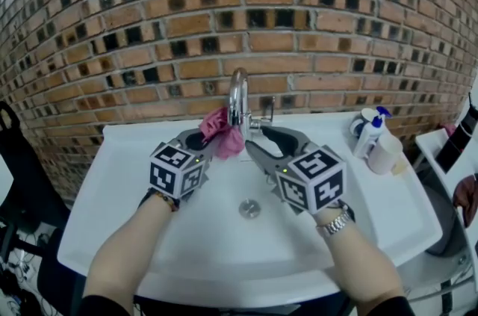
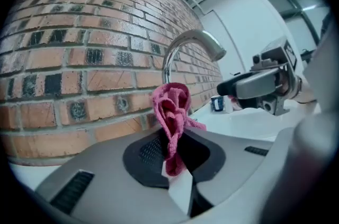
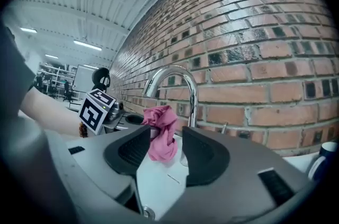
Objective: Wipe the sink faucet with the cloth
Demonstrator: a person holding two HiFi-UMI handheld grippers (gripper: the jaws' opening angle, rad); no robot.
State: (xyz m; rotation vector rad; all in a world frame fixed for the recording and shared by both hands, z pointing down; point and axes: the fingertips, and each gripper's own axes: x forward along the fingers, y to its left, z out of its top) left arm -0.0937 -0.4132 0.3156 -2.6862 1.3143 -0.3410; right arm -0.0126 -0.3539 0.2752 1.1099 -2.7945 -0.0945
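The chrome gooseneck faucet [image 1: 238, 94] rises at the back of the white sink [image 1: 119, 210]. In the head view my left gripper [image 1: 207, 140] is shut on a crumpled pink cloth [image 1: 225, 132], which sits just left of the faucet's stem. In the left gripper view the cloth [image 2: 172, 117] is pinched between the jaws, with the faucet [image 2: 192, 43] behind it. My right gripper [image 1: 256, 140] is open and empty, just right of the stem. In the right gripper view the cloth [image 3: 161, 133] and the faucet [image 3: 183, 88] show beyond its spread jaws.
A brick wall [image 1: 149, 23] stands directly behind the sink. A pump bottle [image 1: 371, 132] and a white cup [image 1: 386, 154] sit at the sink's back right. The drain [image 1: 249, 208] lies in the basin between my forearms. A black chair [image 1: 15, 180] is at the left.
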